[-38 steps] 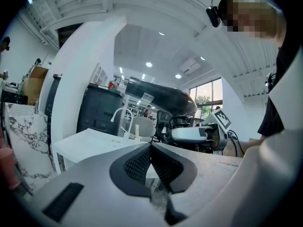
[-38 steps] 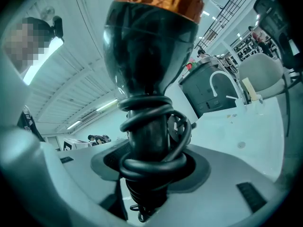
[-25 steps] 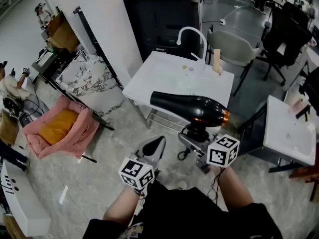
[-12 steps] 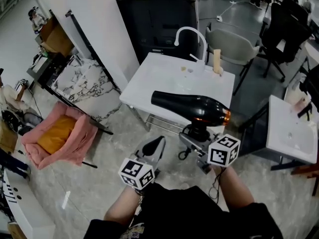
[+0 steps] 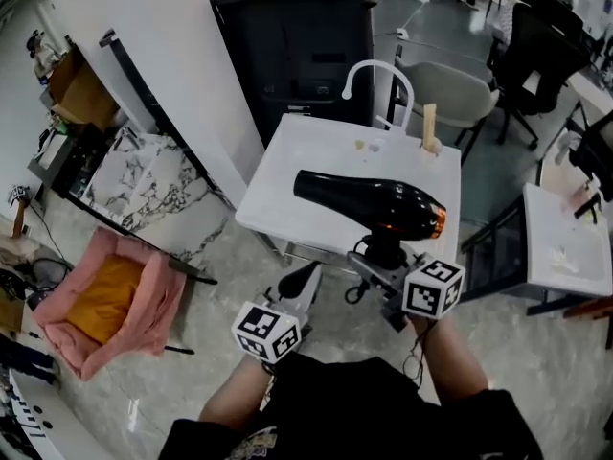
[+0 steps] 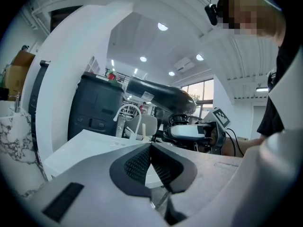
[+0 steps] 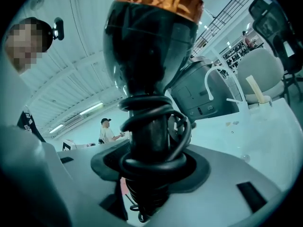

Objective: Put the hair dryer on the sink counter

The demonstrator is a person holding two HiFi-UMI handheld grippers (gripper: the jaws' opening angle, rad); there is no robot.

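The black hair dryer [image 5: 369, 204] with an orange ring at its rear hangs level over the near part of the white sink counter [image 5: 287, 185], nozzle pointing left. My right gripper [image 5: 385, 268] is shut on its handle [image 7: 147, 141], which has the black cord wound round it. In the right gripper view the dryer body [image 7: 142, 46] towers above my right gripper [image 7: 149, 171]. My left gripper [image 5: 299, 287] sits low and left of it, below the counter's front edge, jaws shut with nothing between them [image 6: 150, 161]. The left gripper view shows the dryer [image 6: 158, 96] ahead.
A white curved faucet [image 5: 375, 80] and a wooden stick [image 5: 429, 127] stand at the counter's far edge. Black cabinet [image 5: 297, 36] and chairs [image 5: 450, 89] behind. Second white counter [image 5: 565, 242] at right. Marble slab [image 5: 144, 175] and pink cushion [image 5: 115, 295] at left.
Both grippers and the dryer have come closer to the counter; the dryer now hangs over its near part rather than its front edge. The grip is unchanged.
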